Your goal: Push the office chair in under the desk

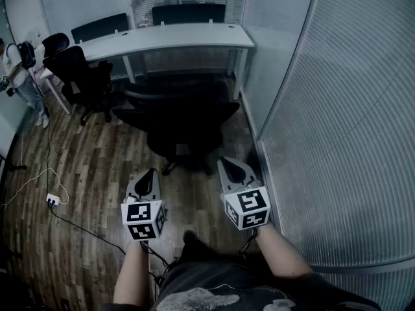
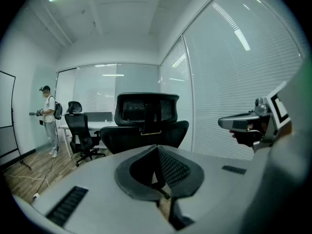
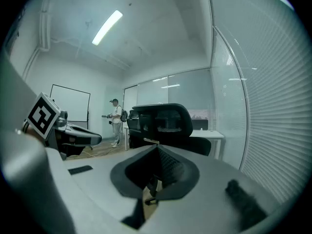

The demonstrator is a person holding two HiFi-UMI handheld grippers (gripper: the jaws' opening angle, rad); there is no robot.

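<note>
A black office chair [image 1: 181, 115] with a mesh back stands on the wood floor, pulled out from the white desk [image 1: 168, 37] behind it. Its back faces me. My left gripper [image 1: 151, 172] and right gripper [image 1: 227, 162] hover side by side a short way in front of the chair back, not touching it. Both are shut with nothing between the jaws. The left gripper view looks past its shut jaws [image 2: 158, 177] at the chair [image 2: 146, 126]. The right gripper view looks past its own jaws [image 3: 156, 172] at the chair [image 3: 161, 126] and the desk [image 3: 212, 135].
A second black chair [image 1: 81, 76] stands at the desk's left end, with a person [image 1: 23, 76] beyond it. A cable and power strip [image 1: 52, 199] lie on the floor at the left. A glass wall with blinds [image 1: 337, 141] runs close along the right.
</note>
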